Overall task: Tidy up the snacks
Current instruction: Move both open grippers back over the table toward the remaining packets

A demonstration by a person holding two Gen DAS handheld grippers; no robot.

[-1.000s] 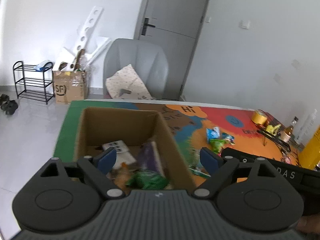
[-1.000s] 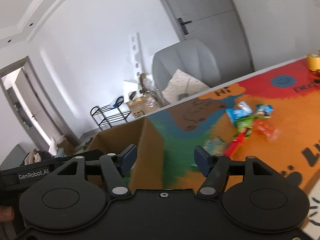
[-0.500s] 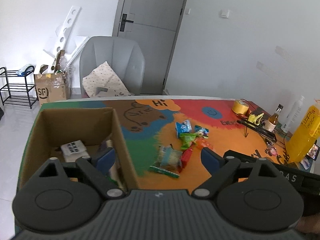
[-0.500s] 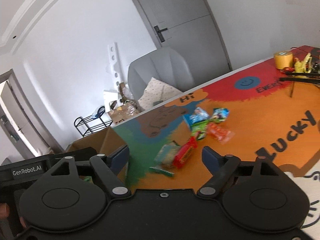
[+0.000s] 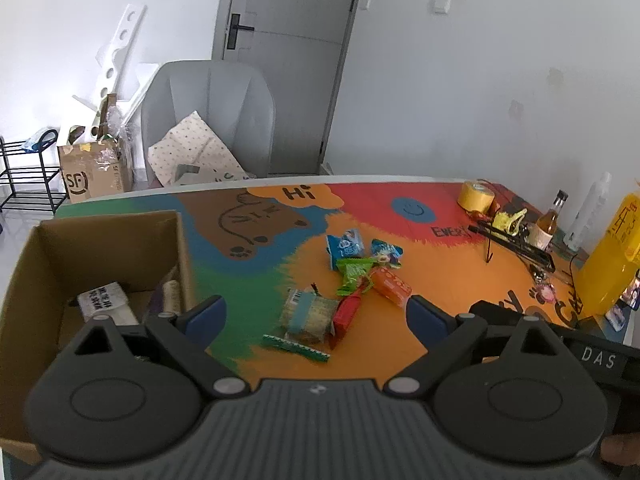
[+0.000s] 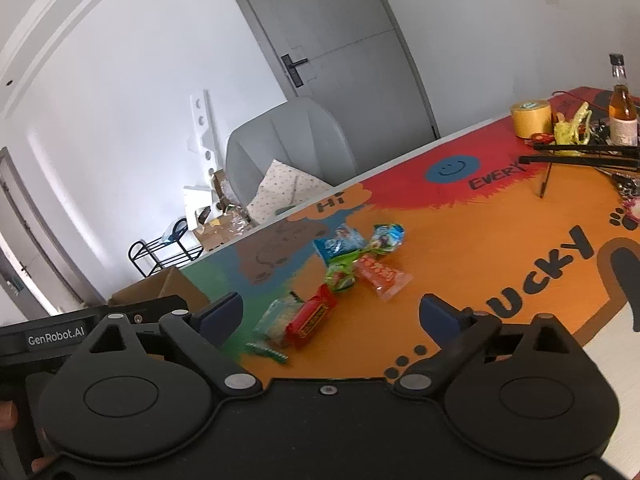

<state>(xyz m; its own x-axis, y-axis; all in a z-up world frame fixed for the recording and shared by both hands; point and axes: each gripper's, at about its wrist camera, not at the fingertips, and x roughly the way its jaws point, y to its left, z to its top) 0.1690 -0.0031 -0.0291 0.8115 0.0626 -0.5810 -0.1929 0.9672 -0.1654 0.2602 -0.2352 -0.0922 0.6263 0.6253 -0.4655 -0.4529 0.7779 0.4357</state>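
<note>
1. Left hand-held gripper (image 5: 316,314), bottom of its frame: jaws spread wide, having just been opening a bit more, nothing between them. Right hand-held gripper (image 6: 330,314) same deal, just been opening, empty too.
2. Snacks (image 5: 348,280) sit loose mid-frame on the counter (image 5: 440,280). More are already in the cardboard box (image 5: 100,240) at left.
3. They're light, crinkly, slippery packets, so I'd guess they crush easily. I'd pinch the red bar (image 6: 314,316) across its narrow middle, or a sealed edge on the bags.
4. Counter has a bright painted mat, flat. Tape roll (image 5: 476,196) and bottle (image 5: 550,220) upper right; grey chair (image 5: 208,120) and door (image 5: 288,60) behind.
</note>
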